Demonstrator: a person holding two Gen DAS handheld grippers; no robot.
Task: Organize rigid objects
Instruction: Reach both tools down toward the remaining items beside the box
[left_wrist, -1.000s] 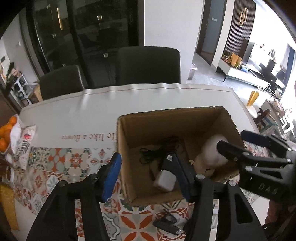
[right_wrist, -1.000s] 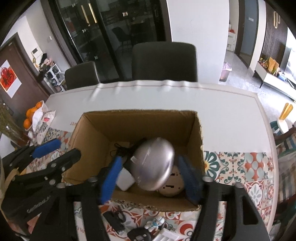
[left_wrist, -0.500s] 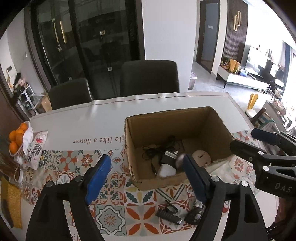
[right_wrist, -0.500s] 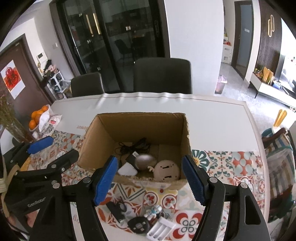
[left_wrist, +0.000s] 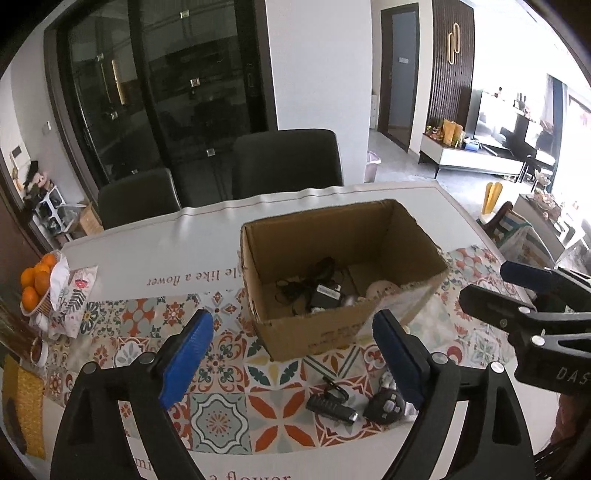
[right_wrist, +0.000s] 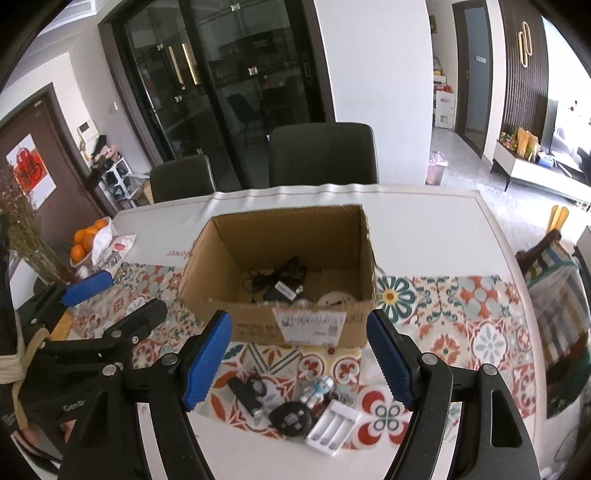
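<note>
An open cardboard box (left_wrist: 317, 336) (right_wrist: 255, 321) stands on the patterned tablecloth. Inside lie a black adapter with its cord (left_wrist: 325, 293) (right_wrist: 280, 291) and a round beige disc (left_wrist: 380, 288) (right_wrist: 334, 299). In front of the box lie a black flashlight (left_wrist: 330, 406) (right_wrist: 245, 397), a black round remote (left_wrist: 386, 404) (right_wrist: 290, 419), a small silver robot figure (right_wrist: 319, 387) and a white battery charger (right_wrist: 334, 426). My left gripper (left_wrist: 291, 354) is open and empty, above the table before the box. My right gripper (right_wrist: 299, 360) is open and empty over the loose items.
A bowl of oranges (left_wrist: 35, 286) (right_wrist: 85, 240) and a printed pouch (left_wrist: 75, 295) sit at the table's left. Two dark chairs (left_wrist: 284, 162) stand behind the table. Dried stems (right_wrist: 22, 236) stand at the far left. The table edge runs on the right.
My right gripper let go of the silver round object into the box and opened. Both grippers drew back and up from the box toward the table's front.
</note>
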